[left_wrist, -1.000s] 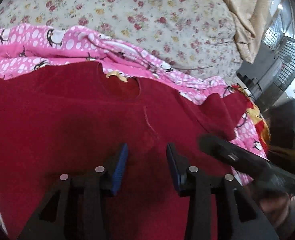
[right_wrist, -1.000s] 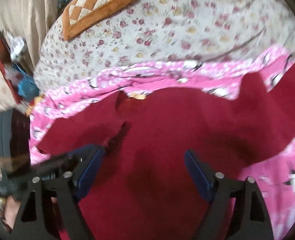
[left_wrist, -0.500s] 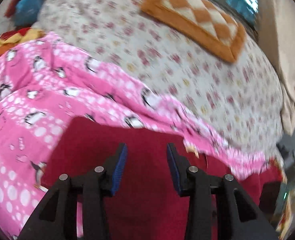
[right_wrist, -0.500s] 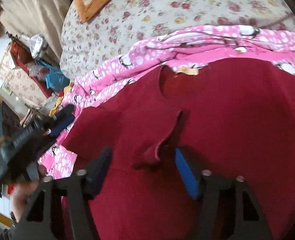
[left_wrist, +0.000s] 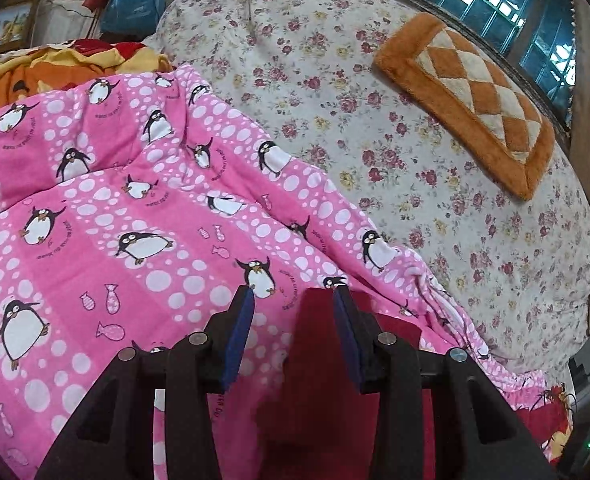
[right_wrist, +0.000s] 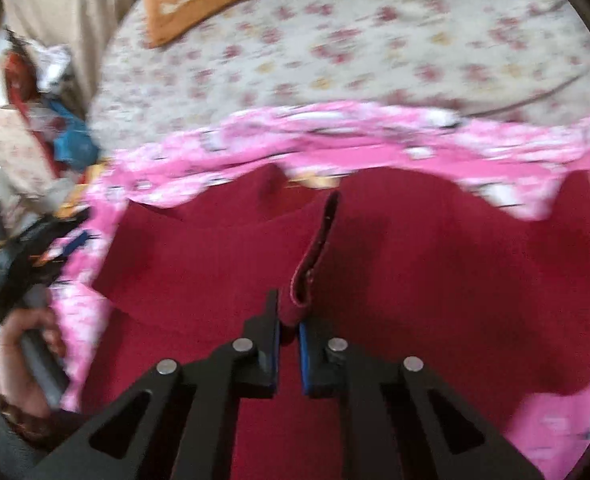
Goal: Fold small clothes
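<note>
One maroon top (left_wrist: 315, 360), soft and light, limp enough to sag and crease, best taken at an edge or a raised pleat. From the left wrist: spread over the pink penguin blanket (left_wrist: 115, 220) on the floral bed (left_wrist: 415, 160), one corner under and between the left tongs (left_wrist: 293, 336), narrowly parted, pads clear of cloth, gripping nothing. From the right wrist: right tongs (right_wrist: 289, 340) just closed further, pinching a raised fold near the middle of the top (right_wrist: 455, 280), just below the neckline. Left hand (right_wrist: 27, 356) visible at the blanket's edge.
</note>
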